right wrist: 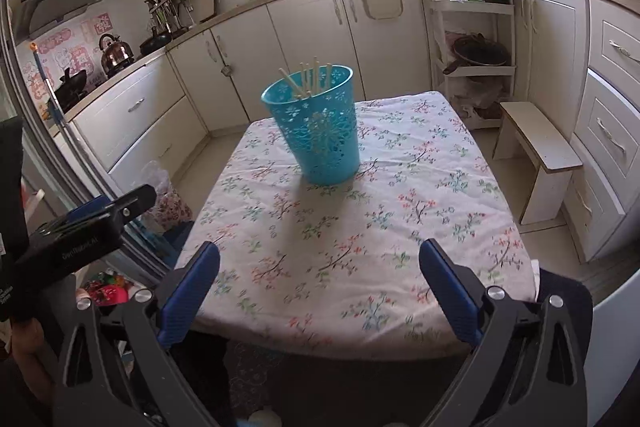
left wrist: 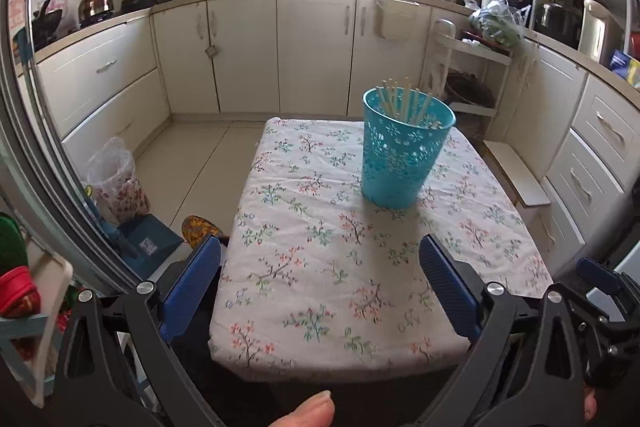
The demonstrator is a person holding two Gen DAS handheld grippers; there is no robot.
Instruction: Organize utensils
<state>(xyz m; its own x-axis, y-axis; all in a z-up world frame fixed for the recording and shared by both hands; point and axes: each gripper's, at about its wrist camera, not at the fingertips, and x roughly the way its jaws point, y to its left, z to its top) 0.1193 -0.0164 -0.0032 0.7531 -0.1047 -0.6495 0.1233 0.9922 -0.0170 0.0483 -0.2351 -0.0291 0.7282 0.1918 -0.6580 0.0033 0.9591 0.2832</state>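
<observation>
A turquoise perforated holder [left wrist: 402, 151] [right wrist: 318, 129] stands upright toward the far part of a small table with a flowered cloth [left wrist: 320, 267] [right wrist: 352, 235]. Several pale wooden chopsticks [left wrist: 404, 103] [right wrist: 308, 79] stick up out of it. My left gripper [left wrist: 320, 259] hangs open over the table's near left part, well short of the holder, with nothing between its blue pads [left wrist: 192, 283]. Over the near edge my right gripper [right wrist: 320, 263] is also open and empty. The left gripper's black body [right wrist: 80, 227] shows at the left of the right wrist view.
White kitchen cabinets [left wrist: 248, 47] run around the back and both sides. A low white stool [right wrist: 540, 155] stands right of the table, a shelf cart [right wrist: 472, 39] behind it. A bag-lined bin [left wrist: 116, 183] sits on the floor to the left. A thumb [left wrist: 308, 411] shows below.
</observation>
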